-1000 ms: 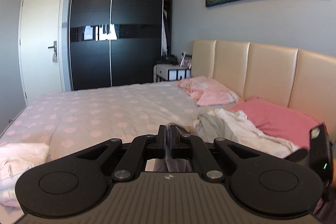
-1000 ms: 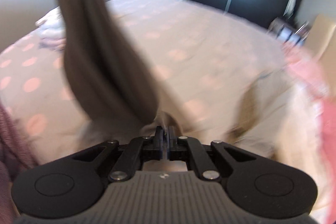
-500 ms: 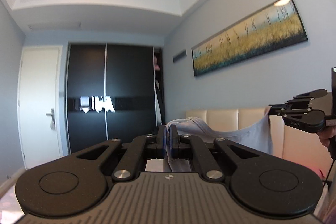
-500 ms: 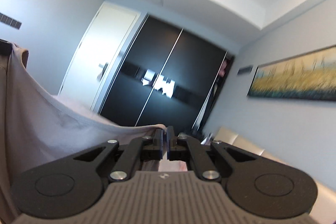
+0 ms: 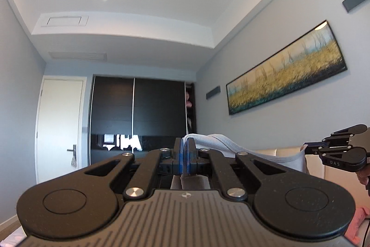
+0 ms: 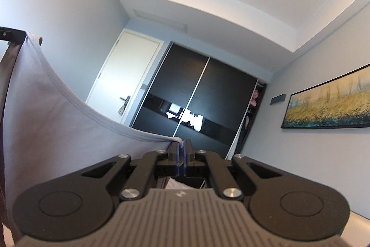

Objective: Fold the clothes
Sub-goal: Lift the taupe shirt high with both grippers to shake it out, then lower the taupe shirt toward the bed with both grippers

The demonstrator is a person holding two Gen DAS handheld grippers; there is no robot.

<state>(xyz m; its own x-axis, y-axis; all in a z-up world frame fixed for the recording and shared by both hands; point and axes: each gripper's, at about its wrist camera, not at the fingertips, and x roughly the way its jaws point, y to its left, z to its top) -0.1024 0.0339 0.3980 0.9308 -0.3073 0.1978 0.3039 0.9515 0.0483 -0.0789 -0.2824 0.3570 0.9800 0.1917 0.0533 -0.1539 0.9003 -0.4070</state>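
My left gripper (image 5: 184, 149) is clamped on one hemmed edge of the grey garment (image 6: 60, 122); my right gripper (image 6: 182, 154) pinches the other edge — cloth stretched between them, held high, facing the dark wardrobe (image 5: 138, 112).

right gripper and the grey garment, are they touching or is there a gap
Touching. The right wrist view shows the grey garment with its hemmed edge running into the shut right gripper, pinched between the blue pads.
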